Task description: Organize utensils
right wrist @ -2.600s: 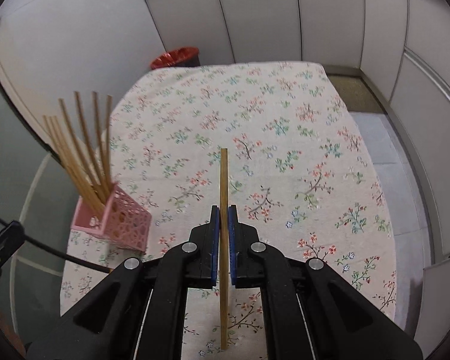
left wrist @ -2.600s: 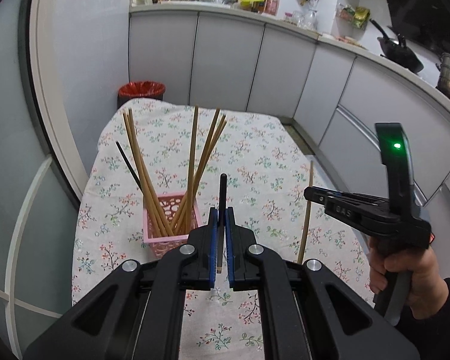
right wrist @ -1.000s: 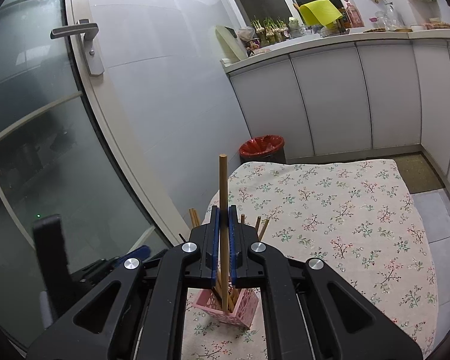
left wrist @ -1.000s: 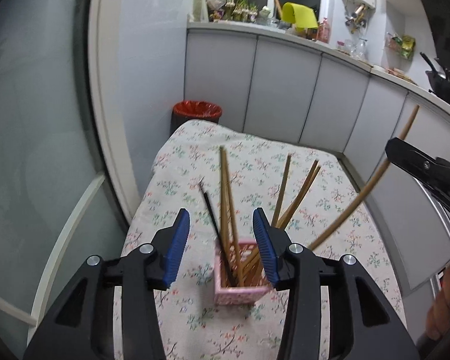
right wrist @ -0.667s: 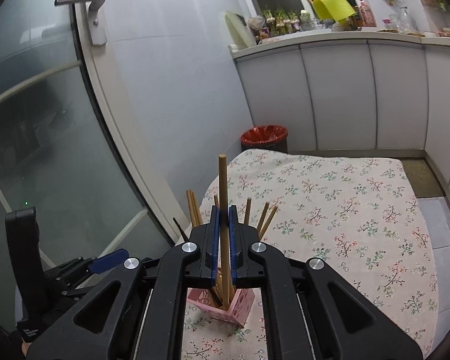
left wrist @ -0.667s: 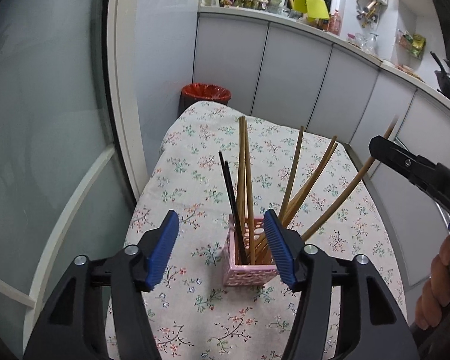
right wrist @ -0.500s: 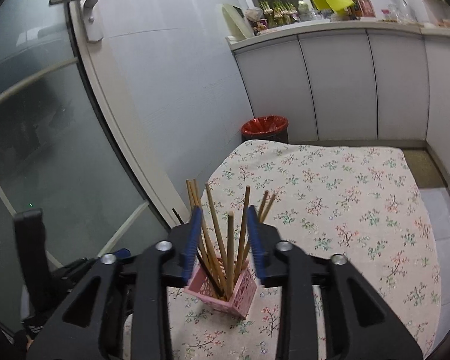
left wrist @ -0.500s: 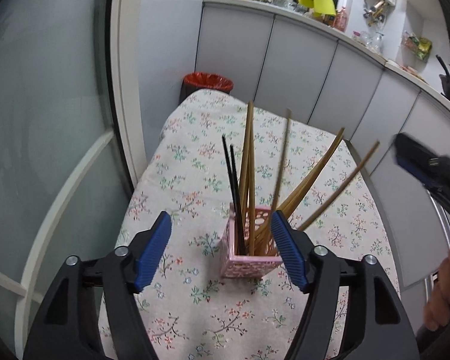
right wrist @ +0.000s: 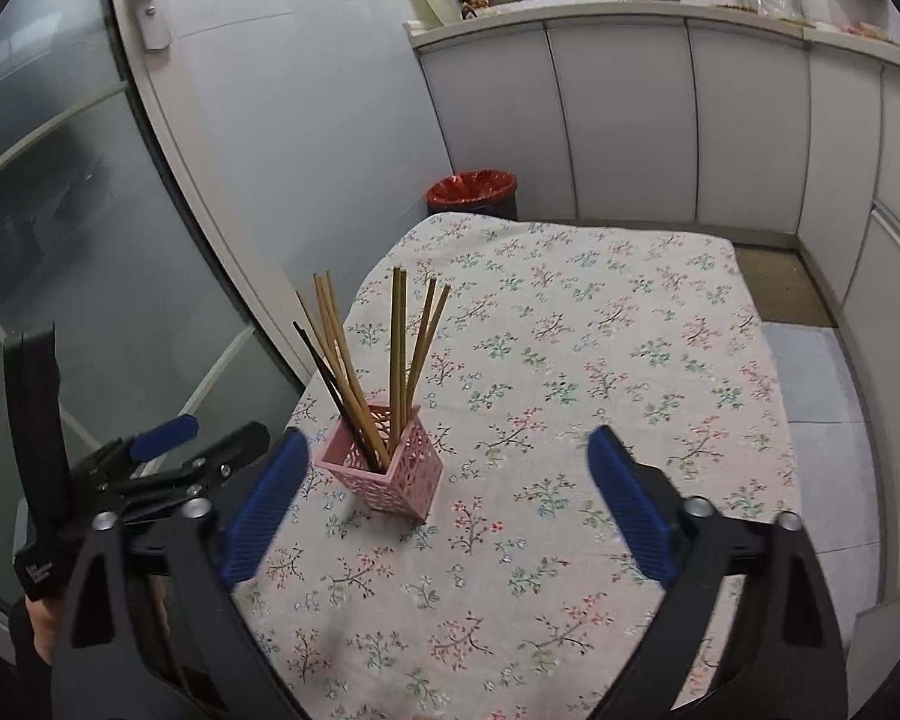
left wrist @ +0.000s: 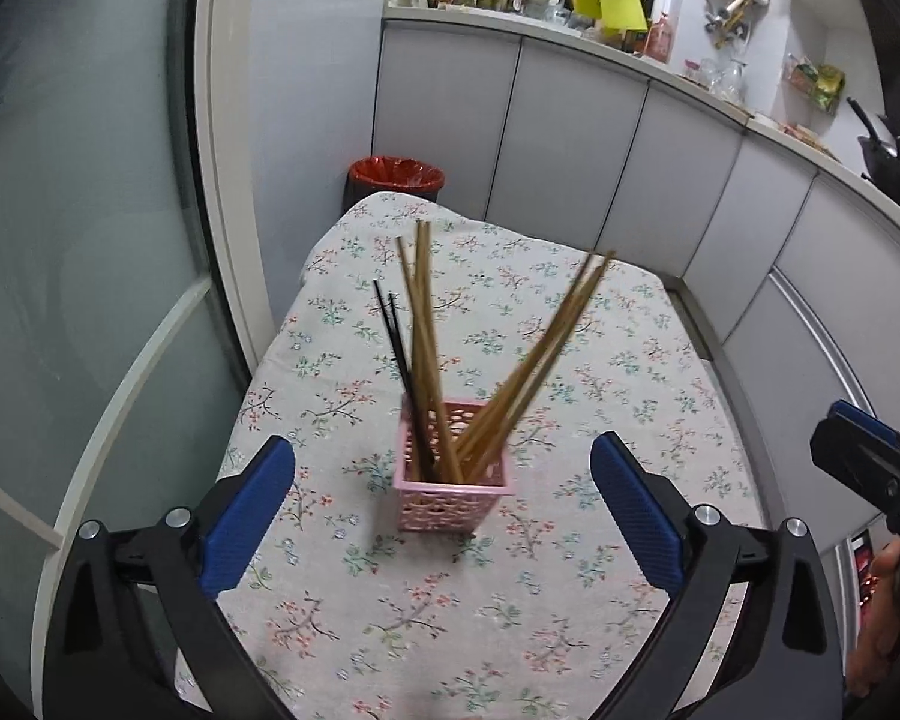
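A pink lattice holder (left wrist: 453,483) stands on the floral tablecloth (left wrist: 570,360), filled with several wooden chopsticks (left wrist: 426,324) and two black ones (left wrist: 393,336). It also shows in the right wrist view (right wrist: 384,468) with its chopsticks (right wrist: 399,348). My left gripper (left wrist: 444,516) is open and empty, held back from and above the holder. My right gripper (right wrist: 450,516) is open and empty, off to the holder's right. The right gripper also shows at the right edge of the left wrist view (left wrist: 864,462), and the left gripper shows at the left of the right wrist view (right wrist: 162,456).
The table (right wrist: 630,360) is covered by the floral cloth. A red-lined bin (left wrist: 396,177) stands past its far end. A glass door (right wrist: 60,180) runs along the left side and grey cabinets (left wrist: 570,138) along the back and right.
Both grippers held a chopstick 2.6 s ago. The left opened first; the right lowered its wooden chopstick into the holder, let go, and both have opened wide and drawn back.
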`<state>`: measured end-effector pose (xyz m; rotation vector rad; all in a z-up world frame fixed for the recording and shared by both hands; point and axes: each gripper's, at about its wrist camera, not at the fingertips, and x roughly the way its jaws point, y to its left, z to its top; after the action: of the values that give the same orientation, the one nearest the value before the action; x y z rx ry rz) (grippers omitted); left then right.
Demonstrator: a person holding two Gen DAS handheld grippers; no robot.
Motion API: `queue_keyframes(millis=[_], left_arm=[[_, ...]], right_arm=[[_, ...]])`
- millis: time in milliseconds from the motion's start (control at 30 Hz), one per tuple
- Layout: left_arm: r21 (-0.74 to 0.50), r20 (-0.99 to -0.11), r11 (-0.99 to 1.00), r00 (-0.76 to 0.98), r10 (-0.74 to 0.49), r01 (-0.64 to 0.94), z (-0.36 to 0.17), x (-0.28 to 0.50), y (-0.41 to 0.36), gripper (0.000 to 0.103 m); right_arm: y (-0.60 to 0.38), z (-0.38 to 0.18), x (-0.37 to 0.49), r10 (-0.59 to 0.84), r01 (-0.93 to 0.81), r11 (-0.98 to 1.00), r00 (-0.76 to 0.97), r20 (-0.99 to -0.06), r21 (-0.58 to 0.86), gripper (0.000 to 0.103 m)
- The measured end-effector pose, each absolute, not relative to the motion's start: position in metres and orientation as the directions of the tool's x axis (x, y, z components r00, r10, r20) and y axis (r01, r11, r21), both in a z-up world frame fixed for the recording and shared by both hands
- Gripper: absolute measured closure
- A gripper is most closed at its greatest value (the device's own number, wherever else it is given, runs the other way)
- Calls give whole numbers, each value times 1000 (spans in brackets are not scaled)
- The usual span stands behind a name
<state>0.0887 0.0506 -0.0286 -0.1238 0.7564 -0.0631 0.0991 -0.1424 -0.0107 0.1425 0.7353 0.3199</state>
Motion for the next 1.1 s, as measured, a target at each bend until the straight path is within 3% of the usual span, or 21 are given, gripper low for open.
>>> queue_keyframes(millis=[433, 1100], left_arm=[[-116, -675, 991, 728, -122, 59, 8, 53, 16, 7], [-94, -629, 994, 770, -107, 61, 31, 29, 19, 7]], right_arm=[[-179, 19, 60, 166, -98, 985, 736, -656, 138, 7], [-184, 41, 35, 123, -59, 991, 773, -622, 122, 7]])
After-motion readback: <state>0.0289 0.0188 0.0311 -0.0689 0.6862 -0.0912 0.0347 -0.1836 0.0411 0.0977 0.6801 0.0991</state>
